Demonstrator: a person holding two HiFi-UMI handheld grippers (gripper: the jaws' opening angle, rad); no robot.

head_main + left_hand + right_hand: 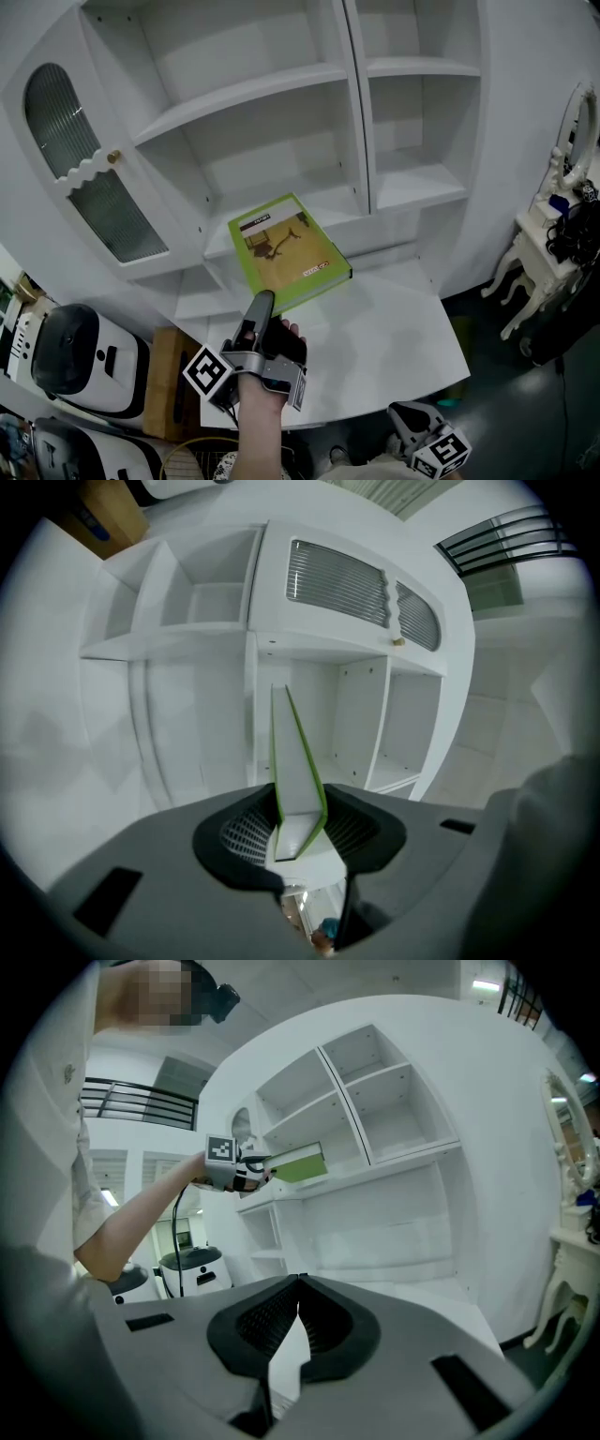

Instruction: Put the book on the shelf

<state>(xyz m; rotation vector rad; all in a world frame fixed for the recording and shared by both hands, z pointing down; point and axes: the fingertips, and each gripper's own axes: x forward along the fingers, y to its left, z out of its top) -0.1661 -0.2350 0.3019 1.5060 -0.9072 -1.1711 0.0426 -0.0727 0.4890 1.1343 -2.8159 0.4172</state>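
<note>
White shelf unit standing over a white desk.
In the head view the shelf unit fills 9 to 2 o'clock. A vertical divider at 12 o'clock splits it into a wide bay toward 11 o'clock and a narrower bay toward 1 o'clock, each crossed by shelf boards. A door with ribbed glass and a small brass knob sits at 9 o'clock. The desk juts from its foot toward 5 o'clock.
</note>
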